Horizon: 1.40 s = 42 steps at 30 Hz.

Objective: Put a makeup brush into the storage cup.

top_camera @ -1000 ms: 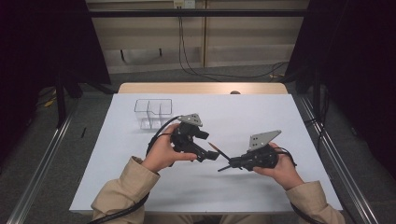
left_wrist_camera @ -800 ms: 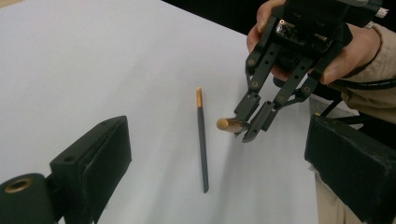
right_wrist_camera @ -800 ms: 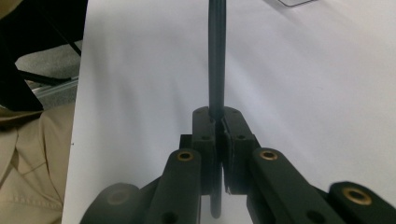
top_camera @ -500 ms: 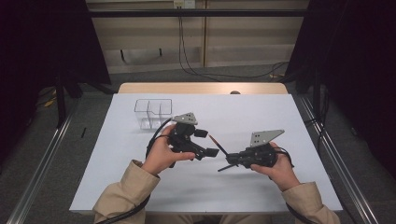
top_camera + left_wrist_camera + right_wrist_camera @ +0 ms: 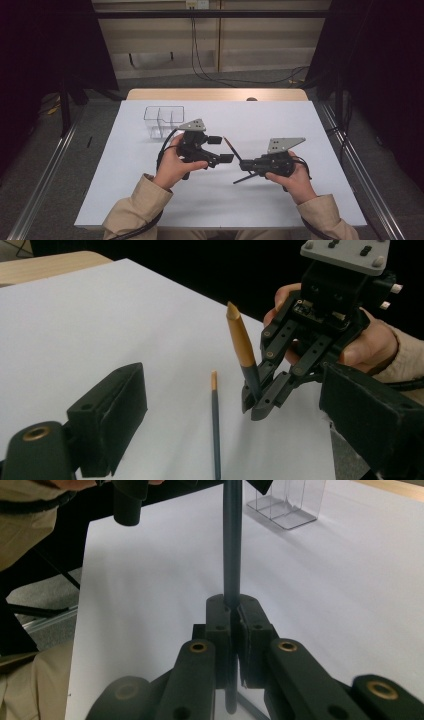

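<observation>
The right tool (image 5: 248, 169) is clenched on a dark pencil (image 5: 242, 342), gripping it low on the shaft so the gold-coloured end rises up and away, toward 11 o'clock in the high view. The left tool (image 5: 223, 149) stands released, its jaws spread wide, just at 9 o'clock of that raised end. A second pencil (image 5: 215, 420) lies flat on the white table (image 5: 300, 125) between the two tools. The clear box (image 5: 162, 120), with its compartments, stands well apart at 11 o'clock of the left tool.

The step in hand looks like a handover, or a shared grip on the held pencil. To do it well, the left tool should come in square across the shaft, below the gold end, with both jaws level. The right tool should keep its squeeze until the left has closed firmly; letting go early would drop the pencil onto the one lying below. Closing slowly matters, since a thin round shaft rolls or pivots if caught off-centre.

Several things are hard to make out. In the right gripper view the top of the pencil is cut off by the frame, and its lower end is lost behind the jaws. From above, the two pencils are thin dark lines that seem to cross near the right tool. I cannot tell whether the box holds anything.
</observation>
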Each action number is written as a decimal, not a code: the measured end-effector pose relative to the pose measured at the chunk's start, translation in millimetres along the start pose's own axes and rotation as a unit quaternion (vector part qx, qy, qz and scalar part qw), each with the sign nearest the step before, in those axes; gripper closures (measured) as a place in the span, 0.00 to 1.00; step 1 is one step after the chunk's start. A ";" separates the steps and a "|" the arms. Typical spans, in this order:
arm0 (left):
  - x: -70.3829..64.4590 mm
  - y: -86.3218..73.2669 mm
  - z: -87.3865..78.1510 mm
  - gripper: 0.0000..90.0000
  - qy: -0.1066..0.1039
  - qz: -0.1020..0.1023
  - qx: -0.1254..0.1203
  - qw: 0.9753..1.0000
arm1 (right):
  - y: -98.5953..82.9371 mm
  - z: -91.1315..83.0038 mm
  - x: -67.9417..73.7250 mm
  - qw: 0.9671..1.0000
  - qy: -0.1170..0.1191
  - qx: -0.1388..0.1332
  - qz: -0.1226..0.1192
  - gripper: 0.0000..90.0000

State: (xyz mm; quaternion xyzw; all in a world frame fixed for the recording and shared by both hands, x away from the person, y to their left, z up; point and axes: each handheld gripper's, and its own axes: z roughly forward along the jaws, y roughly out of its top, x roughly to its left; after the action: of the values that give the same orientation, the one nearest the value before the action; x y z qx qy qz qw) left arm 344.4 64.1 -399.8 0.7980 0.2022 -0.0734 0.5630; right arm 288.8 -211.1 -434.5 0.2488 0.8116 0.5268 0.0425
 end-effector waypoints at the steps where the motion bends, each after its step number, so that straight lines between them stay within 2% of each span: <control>1: -0.5 -0.2 0.1 0.13 0.001 0.000 -0.005 1.000 | 0.3 0.0 -0.1 1.000 -0.001 -0.002 0.001 0.95; 7: -0.4 -0.9 0.1 0.19 0.001 -0.002 -0.021 1.000 | 1.3 1.5 -0.4 1.000 -0.004 -0.011 0.006 0.95; 11: 1.0 -2.5 0.0 0.33 -0.006 -0.015 -0.022 1.000 | 1.7 2.8 0.1 1.000 -0.003 -0.014 0.008 0.95; 16: 1.4 -4.8 1.7 0.45 -0.013 -0.018 -0.030 0.999 | 2.3 4.2 1.1 1.000 -0.007 -0.018 0.008 0.95; 19: 1.0 -5.3 1.8 0.52 -0.009 -0.015 -0.031 0.999 | 2.9 4.8 1.5 1.000 -0.007 -0.021 0.009 0.95; 21: 0.8 -5.3 1.4 0.59 -0.001 -0.020 -0.029 0.999 | 3.5 5.2 2.2 1.000 -0.007 -0.022 0.009 0.95; 25: 0.8 -6.5 1.4 0.68 -0.002 -0.027 -0.041 0.999 | 4.0 6.5 3.5 1.000 -0.009 -0.023 0.009 0.95; 32: 1.0 -8.3 2.2 0.77 -0.004 -0.034 -0.060 0.998 | 3.6 8.2 3.8 1.000 -0.011 -0.025 0.013 0.95; 37: 0.2 -9.3 4.7 0.81 -0.008 -0.037 -0.059 0.998 | 5.3 10.3 5.3 0.999 -0.011 -0.027 0.012 0.95; 42: -1.3 -9.9 6.9 0.89 -0.012 -0.056 -0.063 0.996 | 6.6 13.6 7.1 1.000 -0.010 -0.026 0.012 0.94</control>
State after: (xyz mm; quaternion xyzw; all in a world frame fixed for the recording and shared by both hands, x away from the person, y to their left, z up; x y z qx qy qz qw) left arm 340.0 60.2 -410.4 0.7476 0.2441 -0.1015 0.6093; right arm 289.5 -194.4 -433.4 0.2629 0.7940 0.5457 0.0512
